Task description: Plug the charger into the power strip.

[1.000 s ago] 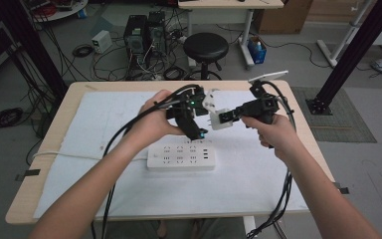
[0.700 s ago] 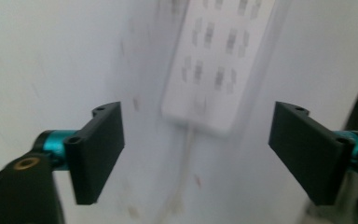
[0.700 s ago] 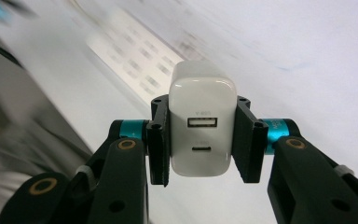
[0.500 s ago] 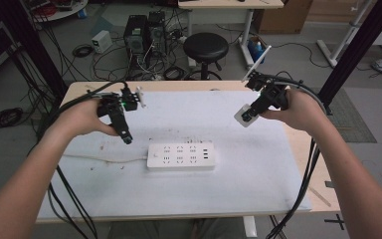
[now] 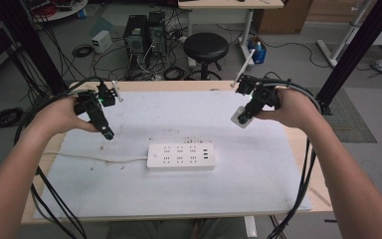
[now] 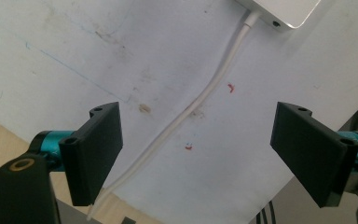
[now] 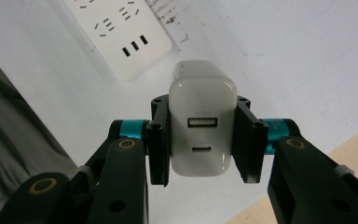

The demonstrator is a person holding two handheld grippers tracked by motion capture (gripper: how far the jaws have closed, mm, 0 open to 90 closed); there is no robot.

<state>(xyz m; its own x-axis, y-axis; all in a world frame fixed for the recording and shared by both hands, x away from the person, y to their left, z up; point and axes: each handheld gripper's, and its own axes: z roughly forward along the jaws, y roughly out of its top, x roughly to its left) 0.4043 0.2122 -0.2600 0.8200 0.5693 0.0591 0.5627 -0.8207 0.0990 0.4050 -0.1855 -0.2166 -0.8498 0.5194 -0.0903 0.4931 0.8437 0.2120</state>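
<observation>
Right gripper (image 7: pixel 203 140) clamps a white USB charger (image 7: pixel 203 126) by its sides, held above the table's right part, ports facing the camera. Left gripper (image 6: pixel 198 154) gaping, nothing between the jaws, over the left of the white mat (image 5: pixel 258 174). White power strip (image 5: pixel 181 156) lies mid-table between the hands, sockets up, unobstructed; its cord (image 6: pixel 200 100) runs left beneath the left gripper. Stool (image 5: pixel 206 48) and computer towers (image 5: pixel 142 32) beyond the table.
</observation>
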